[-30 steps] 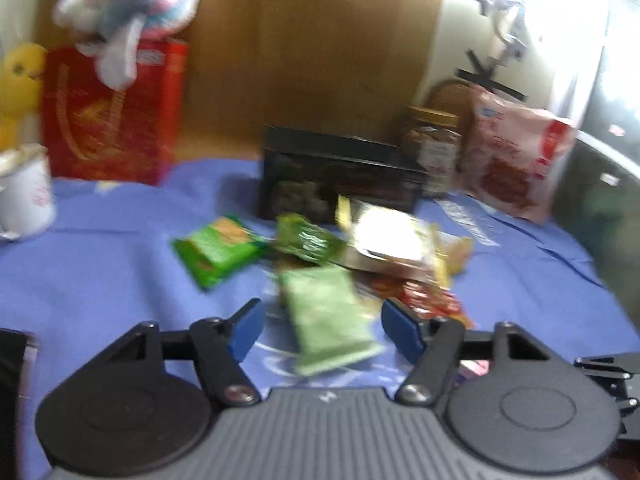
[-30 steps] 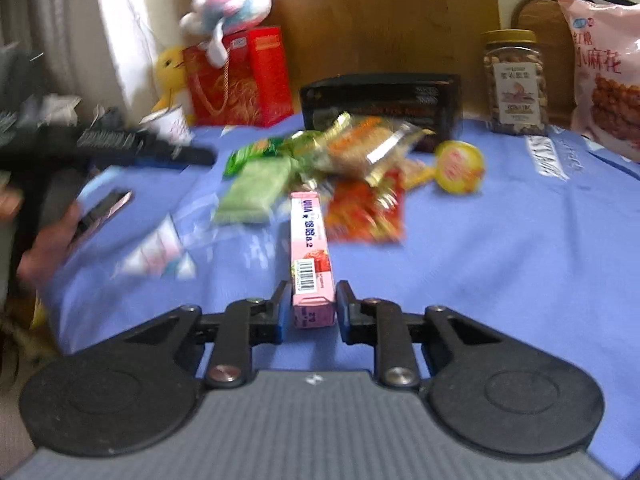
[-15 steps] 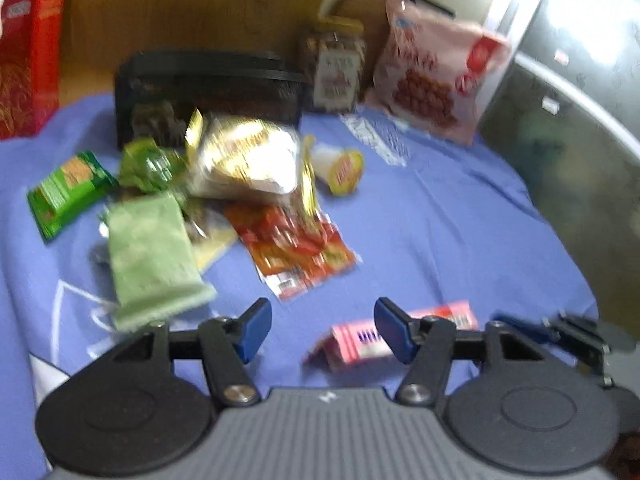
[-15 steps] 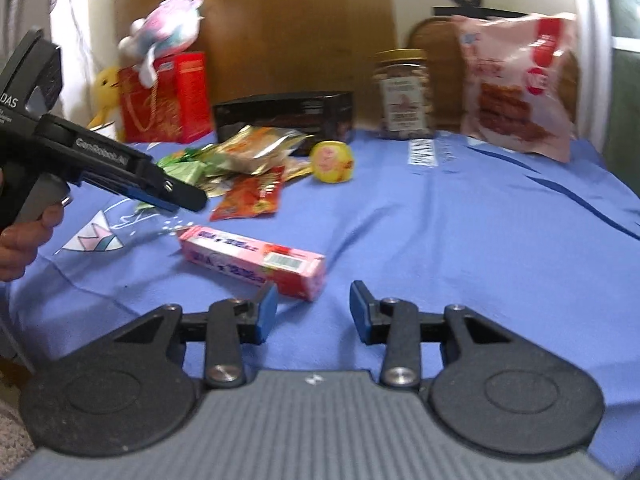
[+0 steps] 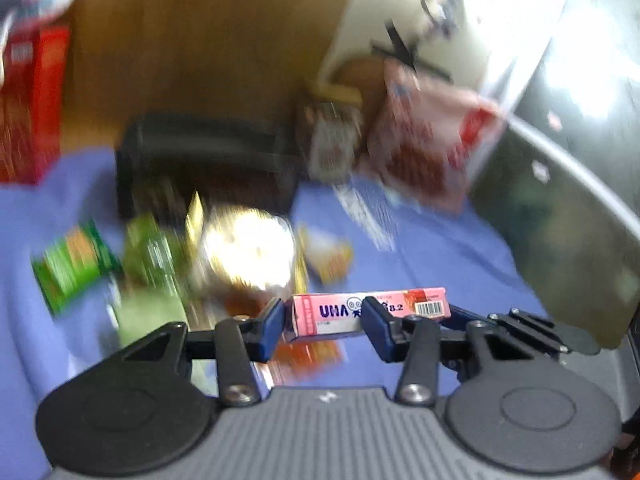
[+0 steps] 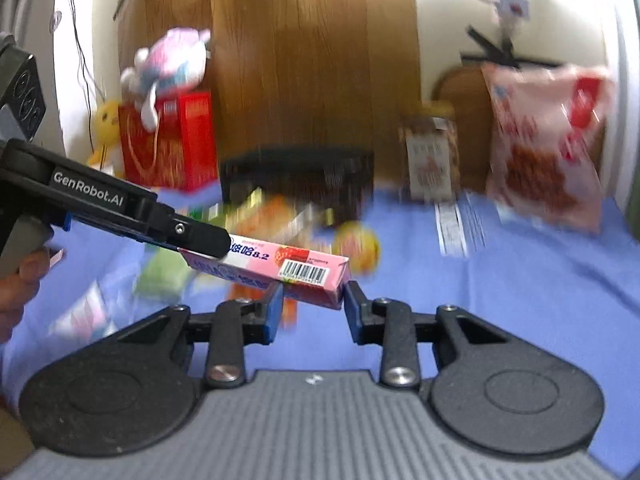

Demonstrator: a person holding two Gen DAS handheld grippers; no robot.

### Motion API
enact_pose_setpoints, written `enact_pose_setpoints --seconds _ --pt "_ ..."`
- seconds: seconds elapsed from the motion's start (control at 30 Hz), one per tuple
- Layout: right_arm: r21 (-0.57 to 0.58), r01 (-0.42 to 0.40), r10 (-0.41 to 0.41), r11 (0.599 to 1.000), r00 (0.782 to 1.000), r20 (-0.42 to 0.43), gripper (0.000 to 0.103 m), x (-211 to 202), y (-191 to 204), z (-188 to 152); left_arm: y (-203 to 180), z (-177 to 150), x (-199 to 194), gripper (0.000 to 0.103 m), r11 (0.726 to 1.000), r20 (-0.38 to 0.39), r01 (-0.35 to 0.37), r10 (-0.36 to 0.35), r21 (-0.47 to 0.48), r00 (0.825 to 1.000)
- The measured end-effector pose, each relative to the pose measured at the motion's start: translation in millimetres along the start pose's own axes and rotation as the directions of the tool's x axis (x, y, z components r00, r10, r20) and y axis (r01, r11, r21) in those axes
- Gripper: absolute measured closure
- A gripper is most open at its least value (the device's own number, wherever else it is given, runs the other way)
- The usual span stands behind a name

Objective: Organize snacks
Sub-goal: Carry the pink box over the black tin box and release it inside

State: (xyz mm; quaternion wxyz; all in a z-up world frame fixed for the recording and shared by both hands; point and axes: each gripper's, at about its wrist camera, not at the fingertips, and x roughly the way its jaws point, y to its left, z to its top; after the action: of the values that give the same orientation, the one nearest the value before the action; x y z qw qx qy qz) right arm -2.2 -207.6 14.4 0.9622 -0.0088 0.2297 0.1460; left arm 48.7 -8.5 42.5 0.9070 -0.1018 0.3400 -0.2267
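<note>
Your left tongs point(image 5: 322, 326) and right tongs point(image 6: 313, 304), both just closing, grip the pink candy box point(image 6: 276, 266) crosswise; only your right view shows its barcode end pinched.

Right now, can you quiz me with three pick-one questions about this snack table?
1. Where is the plush toy?
A. on top of the red bag
B. inside the black basket
C. on the blue cloth

2. What colour is the long candy box?
A. green
B. pink
C. yellow

3. What is happening to the candy box?
A. it lies flat on the cloth
B. it is held up at both ends
C. it sits in the basket

Answers:
1. A, the plush toy sits on the red bag.
2. B, the candy box is pink with a barcode.
3. B, the left gripper and the right gripper have just been closing, and their fingers pinch one end each.
</note>
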Motion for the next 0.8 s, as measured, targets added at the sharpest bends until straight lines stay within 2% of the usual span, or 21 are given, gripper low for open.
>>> enact_pose_setpoints --seconds 0.13,0.27,0.43,0.5,0.53,0.57,0.6,0.63,0.67,0.7,0.73,0.8 --pt "0.004 -0.025 0.025 1.000 0.998 0.063 0.067 54 -10 52 23 59 16 0.060 0.998 0.099 -0.056 0.056 -0.008 0.993" --pt "0.019 -0.041 0.040 0.999 0.998 0.039 0.067 118 -21 89 53 102 53 0.060 0.993 0.100 -0.104 0.109 -0.051 0.989" --pt "0.030 -0.049 0.051 0.998 0.997 -0.057 0.065 186 -26 102 86 121 100 0.059 0.983 0.051 -0.168 0.172 -0.079 0.984" --pt "0.028 -0.051 0.053 0.998 0.994 -0.095 0.065 200 -26 102 94 121 111 0.059 0.982 -0.006 -0.177 0.177 -0.067 0.984" --pt "0.031 -0.048 0.051 0.998 0.995 -0.082 0.065 199 -28 102 97 120 110 0.059 0.985 -0.016 -0.162 0.161 -0.058 0.987" --pt "0.042 -0.048 0.050 0.998 0.997 -0.053 0.063 194 -31 102 101 120 102 0.058 0.987 0.018 -0.154 0.156 -0.052 0.988" --pt "0.066 -0.056 0.058 0.996 0.998 -0.023 0.060 188 -37 103 105 120 93 0.056 0.983 0.071 -0.177 0.181 -0.056 0.981" --pt "0.100 -0.065 0.065 0.993 0.998 0.005 0.059 182 -44 103 112 122 84 0.053 0.973 0.129 -0.222 0.229 -0.070 0.965" --pt "0.131 -0.063 0.061 0.989 0.998 0.020 0.059 180 -51 103 121 125 81 0.051 0.959 0.153 -0.269 0.281 -0.091 0.947" --pt "0.159 -0.055 0.052 0.986 0.998 0.024 0.059 179 -58 102 130 128 84 0.051 0.944 0.140 -0.308 0.322 -0.114 0.936" --pt "0.188 -0.046 0.042 0.981 0.999 0.021 0.059 179 -65 101 142 129 91 0.051 0.934 0.095 -0.327 0.342 -0.141 0.935" --pt "0.244 -0.040 0.042 0.969 0.999 -0.003 0.058 183 -75 95 161 125 109 0.051 0.927 -0.015 -0.320 0.324 -0.197 0.946"
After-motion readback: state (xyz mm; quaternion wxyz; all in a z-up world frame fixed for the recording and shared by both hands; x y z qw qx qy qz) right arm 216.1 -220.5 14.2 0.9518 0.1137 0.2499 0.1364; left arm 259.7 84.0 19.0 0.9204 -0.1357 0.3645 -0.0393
